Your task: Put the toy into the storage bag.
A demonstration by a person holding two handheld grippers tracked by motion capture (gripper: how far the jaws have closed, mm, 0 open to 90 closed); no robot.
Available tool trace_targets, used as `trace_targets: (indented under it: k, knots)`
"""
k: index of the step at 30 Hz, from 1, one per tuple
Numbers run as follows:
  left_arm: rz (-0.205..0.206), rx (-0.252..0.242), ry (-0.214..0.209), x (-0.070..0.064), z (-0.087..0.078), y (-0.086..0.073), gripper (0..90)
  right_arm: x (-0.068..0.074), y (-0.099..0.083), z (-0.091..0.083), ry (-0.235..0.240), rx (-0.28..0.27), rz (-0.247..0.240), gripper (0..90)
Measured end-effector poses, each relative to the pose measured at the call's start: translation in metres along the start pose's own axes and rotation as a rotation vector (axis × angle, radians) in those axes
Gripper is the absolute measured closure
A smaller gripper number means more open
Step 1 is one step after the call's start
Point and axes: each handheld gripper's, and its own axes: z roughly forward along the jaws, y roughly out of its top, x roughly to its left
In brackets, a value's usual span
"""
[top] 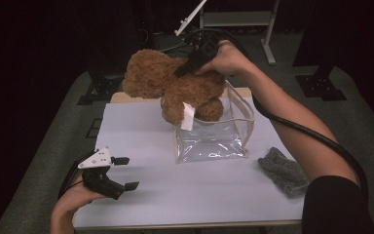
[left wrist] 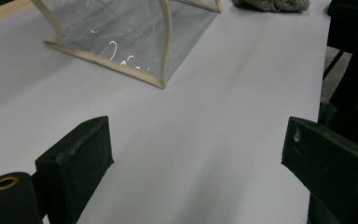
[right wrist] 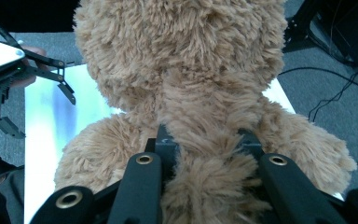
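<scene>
Teddy bear [top: 170, 83], brown and plush, held in the air over the open top of a clear plastic pouch [top: 214, 139] with cream piping. Clamped at the body by the right gripper [top: 187, 66], both black jaws pressed into the fur, seen close up in the right gripper view [right wrist: 205, 154]. Head toward the left in the high view, lower legs hanging just at the pouch's rim, white tag [top: 188, 117] dangling in front of the pouch wall. Standing upright near the middle of the pale table [top: 141, 122], that pouch, seen too in the left gripper view [left wrist: 121, 37]. Left gripper [top: 125, 173] low over the table's near-left part, well apart from pouch and bear, jaws spread wide with nothing between them. Grey knitted cloth [top: 285, 170] lying crumpled on the table to the right of the pouch, near the person's right forearm [top: 297, 126].
</scene>
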Motion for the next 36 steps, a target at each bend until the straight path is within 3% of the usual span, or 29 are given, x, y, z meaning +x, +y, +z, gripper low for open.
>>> trace_targets:
  k: [11, 17, 27, 36]
  knots:
    - [0.0, 0.018, -0.001, 0.001, 0.004, 0.0, 7.5, -0.032, -0.037, 0.008, -0.023, -0.001, 0.124, 69.8]
    - [0.002, 0.018, 0.002, 0.001, 0.002, 0.0, 7.5, -0.047, -0.05, 0.009, -0.042, -0.01, 0.169, 69.8]
    - [-0.001, 0.023, 0.0, 0.002, 0.003, -0.002, 7.5, -0.06, -0.057, -0.007, -0.095, -0.041, 0.211, 69.8]
    - [0.0, 0.025, -0.003, 0.001, 0.004, -0.001, 7.5, -0.068, -0.059, -0.009, -0.138, -0.058, 0.244, 69.8]
